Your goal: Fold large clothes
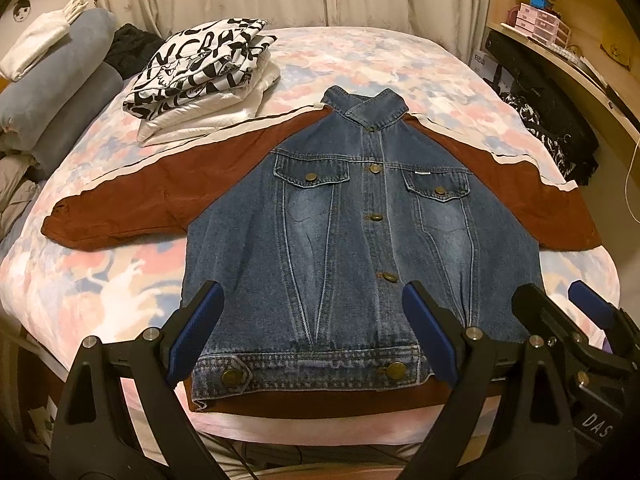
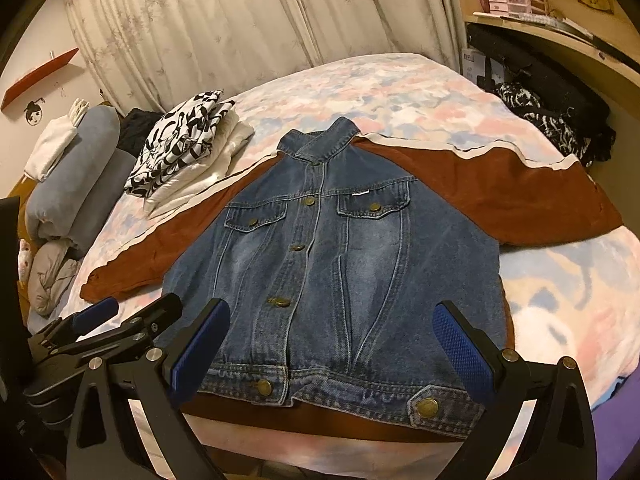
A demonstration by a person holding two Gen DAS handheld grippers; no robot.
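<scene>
A denim jacket [image 1: 340, 232] with rust-brown sleeves lies flat, front up and buttoned, on the bed; it also shows in the right wrist view [image 2: 332, 264]. Both sleeves are spread out sideways, the left sleeve [image 1: 132, 204] and the right sleeve [image 2: 492, 196]. My left gripper [image 1: 312, 324] is open and empty, held just above the jacket's hem. My right gripper [image 2: 332, 340] is open and empty over the hem too. Each gripper shows in the other's view, the right one [image 1: 560, 312] beside the left, the left one [image 2: 128, 316] beside the right.
A stack of folded clothes [image 1: 204, 76] with a black-and-white printed top sits at the bed's far left. Grey bolsters [image 1: 60, 92] lie along the left side. Dark clothes [image 1: 552, 136] are piled at the right, under a wooden desk [image 1: 568, 64]. Curtains hang behind the bed.
</scene>
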